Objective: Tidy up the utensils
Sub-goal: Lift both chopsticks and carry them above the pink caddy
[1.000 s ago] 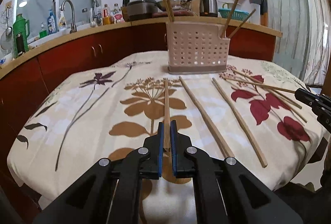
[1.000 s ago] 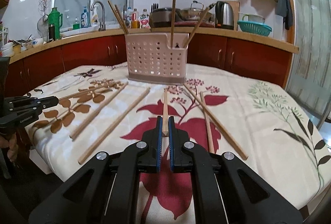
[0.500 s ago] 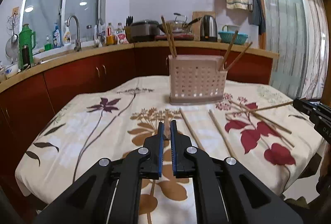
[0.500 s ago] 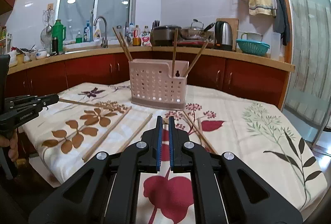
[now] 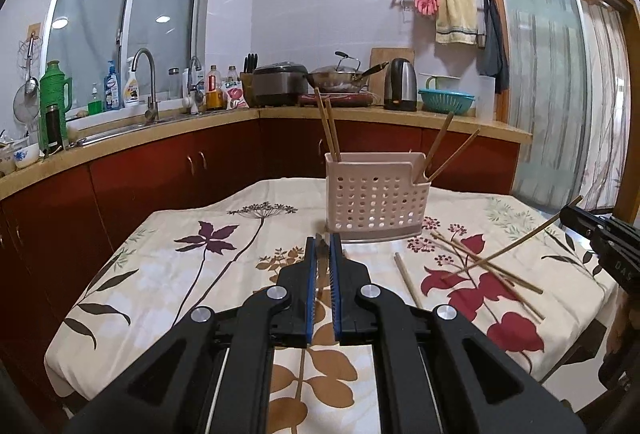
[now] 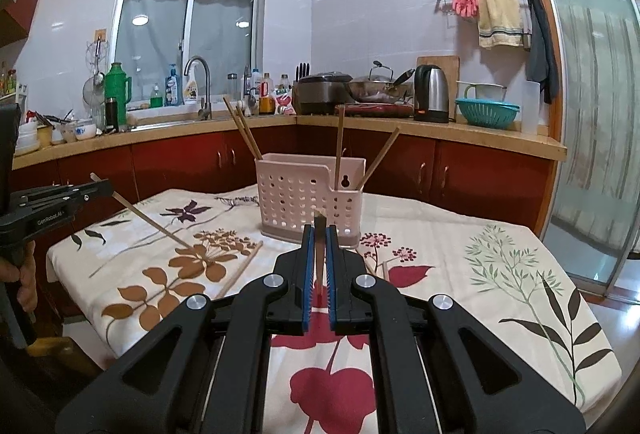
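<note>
A pink perforated utensil basket (image 5: pixel 376 193) (image 6: pixel 308 193) stands on the flowered tablecloth (image 5: pixel 192 274) with several wooden chopsticks upright in it. My left gripper (image 5: pixel 322 248) is shut on a chopstick (image 6: pixel 152 222), whose far end slants down to the cloth in the right wrist view. My right gripper (image 6: pixel 319 236) is shut on another chopstick (image 5: pixel 520 240), which in the left wrist view angles down-left from the jaws. Both grippers hang above the table in front of the basket. Loose chopsticks (image 5: pixel 496 274) (image 6: pixel 240 270) lie on the cloth.
A red-cabinet counter (image 5: pixel 168 137) with a sink, bottles, a wok and a kettle (image 5: pixel 402 89) curves behind the table. A glass sliding door (image 6: pixel 592 137) is on the right. A person's hand (image 6: pixel 24 278) holds the left gripper's handle beyond the table's left edge.
Both grippers have risen, each lifting its chopstick off the cloth by the near end. The table and basket now sit lower in both views.
</note>
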Available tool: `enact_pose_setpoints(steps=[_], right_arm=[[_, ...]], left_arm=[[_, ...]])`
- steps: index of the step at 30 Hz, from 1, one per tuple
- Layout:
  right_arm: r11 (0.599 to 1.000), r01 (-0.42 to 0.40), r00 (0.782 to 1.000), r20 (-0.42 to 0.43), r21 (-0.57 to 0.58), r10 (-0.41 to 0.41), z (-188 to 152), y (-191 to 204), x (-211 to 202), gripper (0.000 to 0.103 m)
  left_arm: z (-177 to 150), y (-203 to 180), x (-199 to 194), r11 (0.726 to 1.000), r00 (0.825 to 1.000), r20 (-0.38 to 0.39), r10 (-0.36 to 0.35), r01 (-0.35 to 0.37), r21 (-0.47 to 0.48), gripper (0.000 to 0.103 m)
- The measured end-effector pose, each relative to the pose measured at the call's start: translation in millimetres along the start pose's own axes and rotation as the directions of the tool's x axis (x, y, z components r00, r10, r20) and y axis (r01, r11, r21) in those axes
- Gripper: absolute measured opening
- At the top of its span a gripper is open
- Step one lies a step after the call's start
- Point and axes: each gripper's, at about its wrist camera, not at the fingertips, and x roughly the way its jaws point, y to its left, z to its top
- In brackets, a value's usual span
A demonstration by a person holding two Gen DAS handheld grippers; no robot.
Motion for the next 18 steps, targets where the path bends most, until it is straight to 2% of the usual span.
enact_pose_setpoints(steps=[7, 18], right_arm=[[1.000, -0.009, 1.000, 0.015, 0.012, 0.009, 12, -2, -3, 0.006], [1.000, -0.025, 0.999, -0.020, 0.015, 0.025, 18, -1, 11, 0.006]], left_arm=[[5, -3, 1, 1.000, 1.000, -0.010, -0.011, 0.011, 0.008, 0.007], [16, 0, 8, 1.000, 1.000, -0.017, -0.018, 0.018, 0.009, 0.007]])
